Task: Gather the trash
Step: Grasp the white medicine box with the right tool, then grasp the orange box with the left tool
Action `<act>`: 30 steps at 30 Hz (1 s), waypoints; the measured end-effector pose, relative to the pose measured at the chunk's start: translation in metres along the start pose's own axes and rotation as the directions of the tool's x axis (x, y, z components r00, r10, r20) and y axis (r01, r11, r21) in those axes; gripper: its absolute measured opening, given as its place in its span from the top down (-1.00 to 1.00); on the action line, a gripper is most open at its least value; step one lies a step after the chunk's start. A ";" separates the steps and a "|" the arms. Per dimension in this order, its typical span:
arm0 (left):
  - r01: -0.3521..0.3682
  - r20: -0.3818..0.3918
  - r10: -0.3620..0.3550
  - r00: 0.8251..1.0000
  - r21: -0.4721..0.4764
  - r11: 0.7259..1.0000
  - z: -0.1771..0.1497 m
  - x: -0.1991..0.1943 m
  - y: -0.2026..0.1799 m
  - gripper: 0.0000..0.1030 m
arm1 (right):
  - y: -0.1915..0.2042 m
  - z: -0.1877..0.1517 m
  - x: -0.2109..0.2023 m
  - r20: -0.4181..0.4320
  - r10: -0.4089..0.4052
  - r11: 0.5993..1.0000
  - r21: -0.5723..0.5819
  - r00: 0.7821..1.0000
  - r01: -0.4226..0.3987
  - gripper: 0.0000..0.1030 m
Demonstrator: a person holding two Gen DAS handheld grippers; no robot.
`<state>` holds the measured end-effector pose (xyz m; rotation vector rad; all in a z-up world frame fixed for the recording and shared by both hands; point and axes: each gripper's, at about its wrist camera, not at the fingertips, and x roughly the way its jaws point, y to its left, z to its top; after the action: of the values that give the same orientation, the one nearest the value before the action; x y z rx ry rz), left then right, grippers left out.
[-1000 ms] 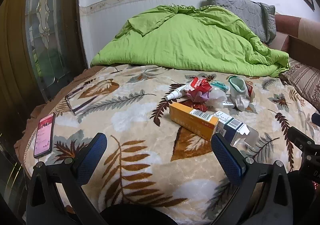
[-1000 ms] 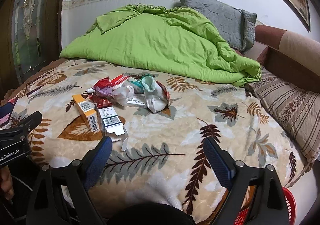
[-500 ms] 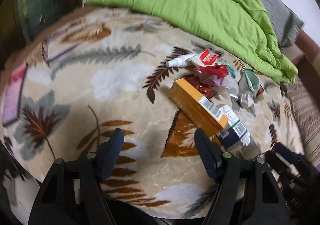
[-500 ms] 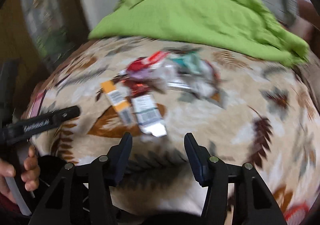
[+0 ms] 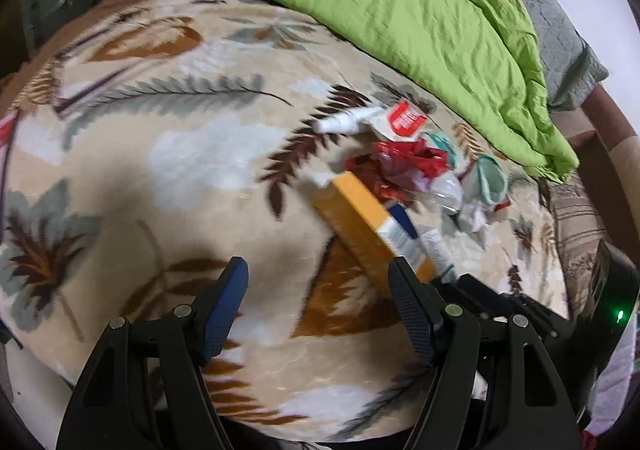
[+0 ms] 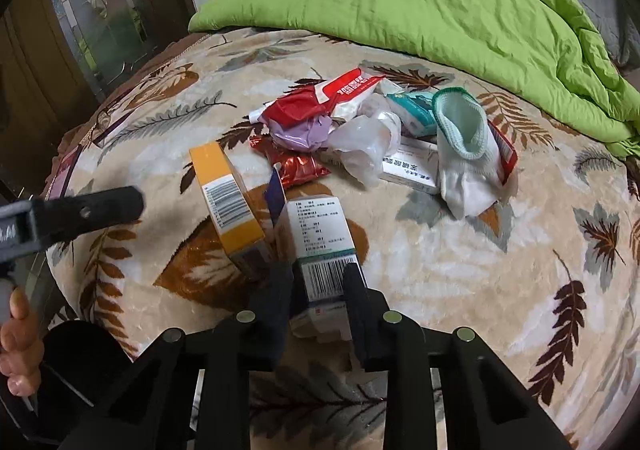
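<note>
On the bedspread [image 6: 460, 270], right tool [image 6: 318, 282] clamps white box [image 6: 320, 238]; left tool [image 5: 318, 282] gapes.

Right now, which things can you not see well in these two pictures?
- White box: its near end is hidden by the right gripper.
- Orange box: print is blurred in the left wrist view.
- Flat carton: mostly covered by the sock and clear plastic.

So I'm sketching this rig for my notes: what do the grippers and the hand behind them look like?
Both are black plastic two-finger frames with silver pivot bolts. The left gripper has blue textured pads; the right gripper looks all black. White lettering marks the left one's side, and a bare hand shows behind it. No cables visible.
</note>
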<state>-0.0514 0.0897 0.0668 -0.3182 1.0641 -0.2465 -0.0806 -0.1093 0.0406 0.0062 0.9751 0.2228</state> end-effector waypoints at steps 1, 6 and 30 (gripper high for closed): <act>0.000 -0.002 0.000 1.000 0.000 1.000 0.001 0.003 -0.003 -0.39 | -0.003 -0.001 -0.001 0.001 0.005 1.000 0.011 1.000 -0.005 0.45; 0.008 -0.029 -0.009 1.000 -0.019 1.000 0.007 0.015 -0.011 -0.39 | -0.011 0.003 -0.002 0.018 0.004 1.000 0.028 1.000 -0.004 -0.25; -0.096 -0.091 0.095 0.991 -0.014 0.995 0.026 0.069 -0.043 -0.26 | -0.045 -0.033 -0.041 0.121 -0.028 0.972 0.234 0.992 -0.001 0.24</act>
<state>0.0015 0.0291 0.0387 -0.2738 1.1679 -0.1665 -0.1213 -0.1638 0.0507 0.2263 0.8732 0.0925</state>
